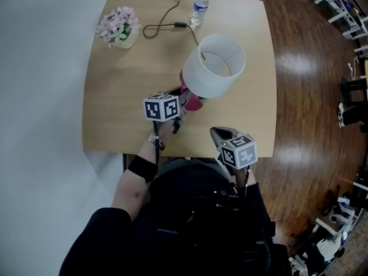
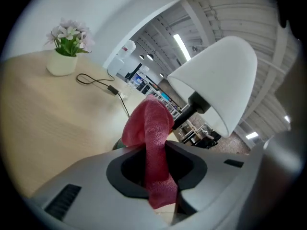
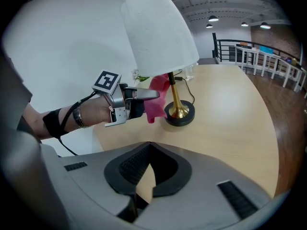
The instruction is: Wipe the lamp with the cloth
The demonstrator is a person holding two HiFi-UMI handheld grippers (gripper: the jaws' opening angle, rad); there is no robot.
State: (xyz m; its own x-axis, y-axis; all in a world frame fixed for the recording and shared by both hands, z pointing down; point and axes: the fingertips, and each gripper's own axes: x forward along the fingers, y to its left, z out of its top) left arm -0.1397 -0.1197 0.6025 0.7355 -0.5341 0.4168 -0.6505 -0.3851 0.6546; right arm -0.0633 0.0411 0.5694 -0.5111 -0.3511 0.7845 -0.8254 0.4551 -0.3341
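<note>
The left tongs [image 2: 154,163] clamp the pink cloth [image 2: 149,121] at frame centre, just beside the lamp [image 2: 218,78] stem under its white shade. The right tongs [image 3: 143,174] are closed and empty, low in their frame. Wiping looks about to begin, and the next move calls for pressing cloth to stem or shade. The counter [image 3: 230,104] is open to the right; its near edge is close.

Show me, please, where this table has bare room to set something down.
The widest bare patch of table lies between the flowers and the near edge, left of the lamp. A narrower strip runs between lamp and right edge. The far edge is crowded: flowers, cable, bottle.
</note>
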